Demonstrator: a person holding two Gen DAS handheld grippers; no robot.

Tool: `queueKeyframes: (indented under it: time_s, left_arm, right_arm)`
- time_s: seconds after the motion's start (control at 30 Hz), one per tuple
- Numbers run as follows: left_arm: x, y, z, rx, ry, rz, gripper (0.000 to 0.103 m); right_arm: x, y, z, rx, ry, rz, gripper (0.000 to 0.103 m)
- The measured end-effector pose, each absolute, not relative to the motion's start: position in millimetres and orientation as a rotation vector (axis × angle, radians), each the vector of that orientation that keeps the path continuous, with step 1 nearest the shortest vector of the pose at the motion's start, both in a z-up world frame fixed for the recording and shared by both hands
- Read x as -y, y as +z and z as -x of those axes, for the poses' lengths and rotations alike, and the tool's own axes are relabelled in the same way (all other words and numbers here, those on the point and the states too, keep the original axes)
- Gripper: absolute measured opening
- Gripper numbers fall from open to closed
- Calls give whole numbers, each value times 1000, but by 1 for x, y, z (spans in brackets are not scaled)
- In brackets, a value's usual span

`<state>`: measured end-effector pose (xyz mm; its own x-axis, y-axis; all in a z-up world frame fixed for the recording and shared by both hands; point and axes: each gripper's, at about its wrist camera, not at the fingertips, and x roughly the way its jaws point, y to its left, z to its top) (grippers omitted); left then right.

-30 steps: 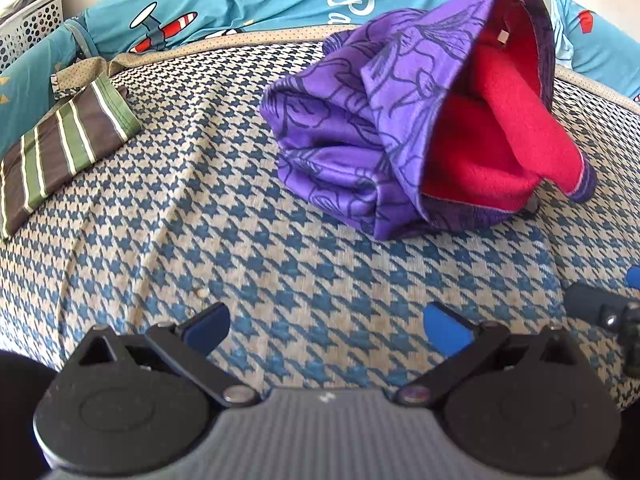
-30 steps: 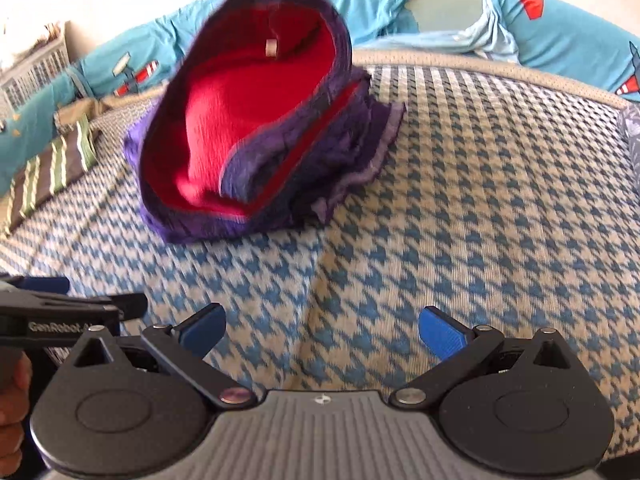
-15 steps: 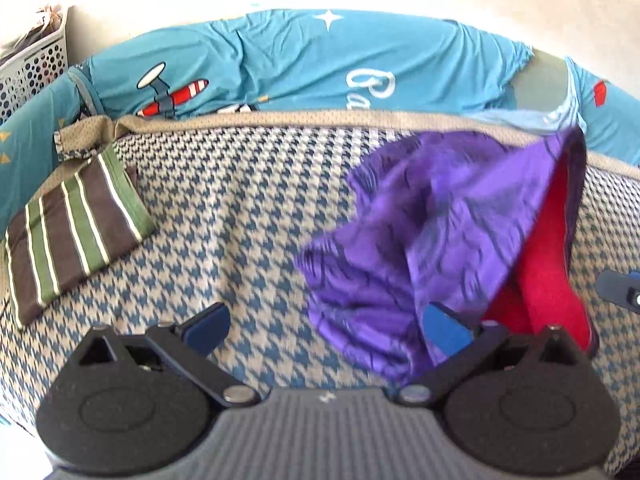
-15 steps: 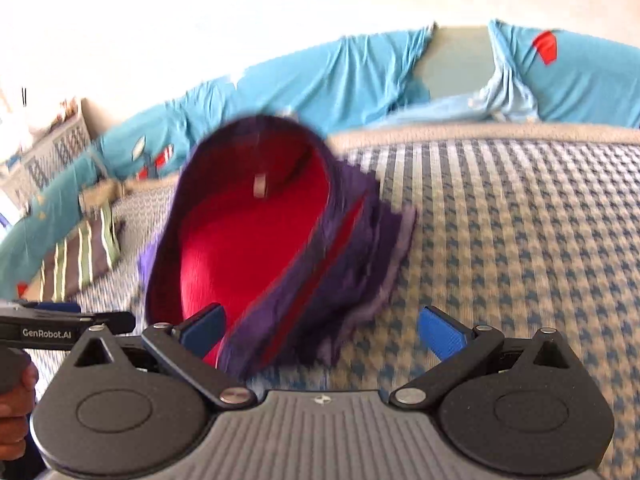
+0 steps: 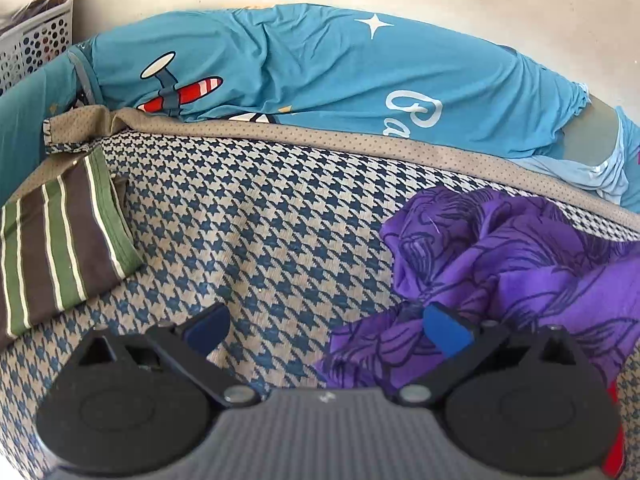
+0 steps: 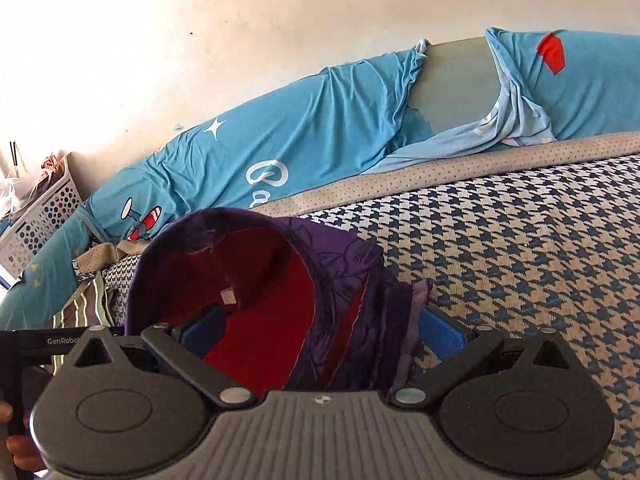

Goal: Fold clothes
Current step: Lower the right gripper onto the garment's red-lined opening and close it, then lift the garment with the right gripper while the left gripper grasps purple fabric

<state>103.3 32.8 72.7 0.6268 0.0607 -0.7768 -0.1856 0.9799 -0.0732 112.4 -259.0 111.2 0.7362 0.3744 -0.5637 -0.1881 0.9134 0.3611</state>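
Note:
A crumpled purple garment (image 5: 500, 272) with a red lining (image 6: 276, 320) lies in a heap on the houndstooth bedcover (image 5: 260, 220). My left gripper (image 5: 324, 330) is open just left of the heap, and its right fingertip (image 5: 444, 332) rests against the purple cloth. In the right wrist view my right gripper (image 6: 322, 330) is open with the garment's red-lined opening and purple folds between its fingers. The left gripper (image 6: 44, 342), held by a hand, shows at that view's left edge.
A folded green and brown striped cloth (image 5: 60, 248) lies at the left on the bedcover (image 6: 520, 240). A long cushion in a blue airplane-print cover (image 5: 320, 72) runs along the far edge by the wall. A white perforated basket (image 5: 32, 40) stands at the far left.
Both grippers have come forward and close to the purple garment. It now sits between the right gripper's fingers and against the left gripper's right finger. Both stay open.

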Motion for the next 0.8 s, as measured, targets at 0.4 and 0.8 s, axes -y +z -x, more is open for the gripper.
queueKeyframes:
  time_s: [0.4,0.8]
  left_arm:
    - [-45,85,-91,-803,191,193,103]
    - [-46,87,-83,-774,154,203,97]
  right_arm:
    - [222,104,-107,-610,400,-257,29]
    - [207,111,-83,-561,434,-160,24]
